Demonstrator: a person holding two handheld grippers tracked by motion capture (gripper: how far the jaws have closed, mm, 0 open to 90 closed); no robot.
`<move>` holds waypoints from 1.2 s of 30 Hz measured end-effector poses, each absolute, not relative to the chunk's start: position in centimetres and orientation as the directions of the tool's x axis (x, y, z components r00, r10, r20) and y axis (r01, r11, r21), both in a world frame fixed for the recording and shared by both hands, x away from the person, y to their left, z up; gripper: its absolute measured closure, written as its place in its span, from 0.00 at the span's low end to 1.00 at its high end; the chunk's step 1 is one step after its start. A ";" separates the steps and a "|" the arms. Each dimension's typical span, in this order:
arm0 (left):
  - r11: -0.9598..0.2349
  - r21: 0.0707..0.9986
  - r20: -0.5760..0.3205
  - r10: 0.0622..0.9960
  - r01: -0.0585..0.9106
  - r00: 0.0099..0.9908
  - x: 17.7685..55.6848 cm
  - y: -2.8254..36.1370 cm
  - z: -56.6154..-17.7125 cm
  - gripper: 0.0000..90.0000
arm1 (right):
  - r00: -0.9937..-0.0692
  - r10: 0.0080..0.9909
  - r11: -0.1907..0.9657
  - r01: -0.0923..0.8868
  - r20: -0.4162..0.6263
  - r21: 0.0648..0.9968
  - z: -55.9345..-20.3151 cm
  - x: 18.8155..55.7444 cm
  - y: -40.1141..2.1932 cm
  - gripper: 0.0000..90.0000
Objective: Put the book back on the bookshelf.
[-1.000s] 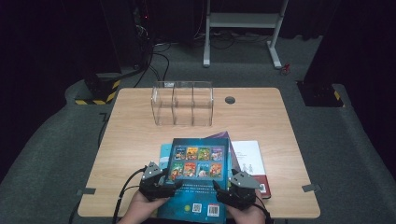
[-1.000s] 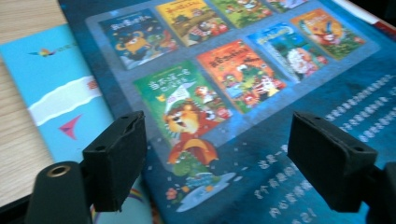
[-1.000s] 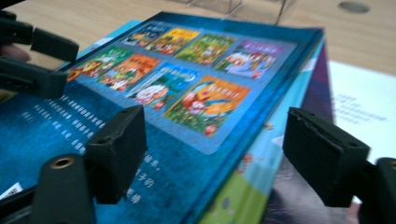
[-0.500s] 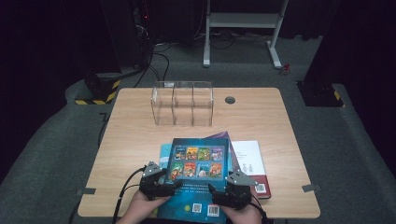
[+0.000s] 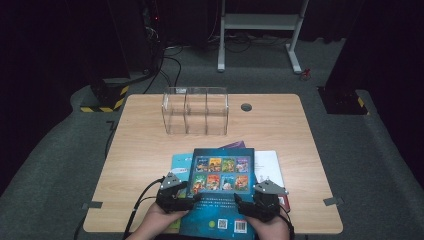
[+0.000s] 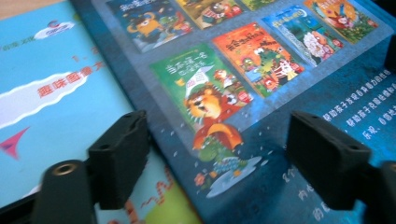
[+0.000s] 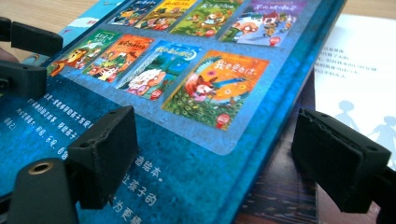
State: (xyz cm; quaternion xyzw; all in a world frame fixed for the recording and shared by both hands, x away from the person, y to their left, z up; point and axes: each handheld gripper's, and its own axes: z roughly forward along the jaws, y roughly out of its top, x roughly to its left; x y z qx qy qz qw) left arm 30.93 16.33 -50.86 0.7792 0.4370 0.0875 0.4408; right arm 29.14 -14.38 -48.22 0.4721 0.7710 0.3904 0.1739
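High view: we are working the dark blue picture book [image 5: 220, 192] at the near edge of the table [image 5: 140, 150]. The left gripper [image 5: 189, 200] is sitting at its left edge, the right gripper [image 5: 240, 206] at its right edge, and both are pointing inward toward each other across the cover. The clear organizer [image 5: 196, 111] stands well ahead of both grippers; a white book [image 5: 270, 165] lies to the right, partly under the blue one.

Left gripper view: we are seeing the jaws apart, having just been closing a little, and straddling the book's left edge. One jaw is over the cover; the other is over the light blue book [image 6: 51, 93] beneath. No pad is pressing.

Right gripper view: we are seeing the jaws wide apart, straddling the right edge with nothing clamped.

To do this well, we are judging that each gripper should get one jaw under that edge, bite only the top book, and close both sides evenly before lifting.
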 end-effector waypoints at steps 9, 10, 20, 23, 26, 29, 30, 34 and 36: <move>-0.245 0.724 -0.232 0.794 0.645 0.562 31.0 14.2 -50.6 0.03 | -0.492 0.862 0.236 0.607 0.125 0.759 -48.5 29.0 -13.8 0.14; -0.257 0.715 -0.228 0.794 0.651 0.564 31.2 14.1 -50.4 0.03 | -0.488 0.864 0.236 0.609 0.123 0.757 -48.5 29.0 -13.7 0.14; -0.223 0.762 -0.228 0.787 0.608 0.574 31.0 14.8 -50.6 0.19 | -0.485 0.862 0.222 0.619 0.145 0.753 -48.2 29.2 -14.2 0.22; -0.218 0.783 -0.213 0.786 0.583 0.580 30.9 15.0 -50.5 0.24 | -0.505 0.855 0.233 0.579 0.119 0.781 -47.8 28.8 -14.3 0.23; -0.169 0.824 -0.279 0.711 0.542 0.646 30.4 15.0 -50.2 0.42 | -0.518 0.850 0.235 0.532 0.093 0.814 -47.1 28.3 -14.3 0.29; -0.276 0.839 -0.174 0.680 0.469 0.712 29.0 12.6 -49.7 0.46 | -0.571 0.816 0.281 0.531 0.093 0.799 -47.5 28.0 -13.2 0.32; -0.324 0.842 -0.100 0.693 0.432 0.714 28.5 12.0 -49.5 0.37 | -0.576 0.811 0.280 0.541 0.106 0.793 -47.7 28.1 -13.0 0.32; -0.243 0.823 -0.193 0.730 0.513 0.656 29.5 13.8 -49.9 0.34 | -0.577 0.807 0.263 0.542 0.126 0.798 -47.8 28.2 -13.2 0.34; -0.207 0.806 -0.228 0.757 0.555 0.613 30.2 15.4 -50.1 0.32 | -0.571 0.809 0.253 0.551 0.138 0.795 -47.8 28.2 -13.4 0.34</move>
